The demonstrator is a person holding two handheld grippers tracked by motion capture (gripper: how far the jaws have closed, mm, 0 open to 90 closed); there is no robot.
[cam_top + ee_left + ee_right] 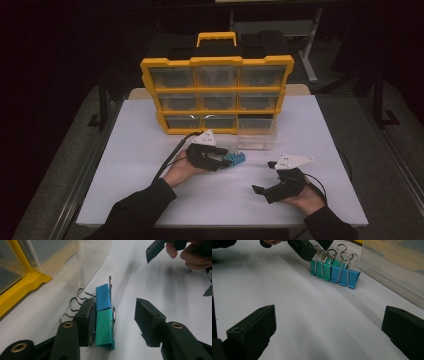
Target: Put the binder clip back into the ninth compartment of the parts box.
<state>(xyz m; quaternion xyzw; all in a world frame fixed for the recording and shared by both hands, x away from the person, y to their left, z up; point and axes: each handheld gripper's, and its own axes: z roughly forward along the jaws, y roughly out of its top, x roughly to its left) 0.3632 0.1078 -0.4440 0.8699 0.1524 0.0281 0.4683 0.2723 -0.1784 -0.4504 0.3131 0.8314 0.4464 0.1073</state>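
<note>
A row of binder clips, green (320, 269) and blue (344, 276), stands on the white table just in front of a clear drawer (256, 134). My left gripper (115, 305) straddles the green clip (104, 327). Its left jaw lies against the clip's side, while the right jaw stands a clear gap away, so it is open. The blue clip (103, 297) sits just beyond the green one. In the high view the left gripper (223, 159) is at the clips (236, 158). My right gripper (264, 177) rests to the right, wide open and holding nothing, facing the clips.
A yellow organizer (217, 95) with clear drawers stands upright at the back of the table. One clear drawer lies out of it on the table at its lower right. White table surface (150, 190) stretches left and front of the hands.
</note>
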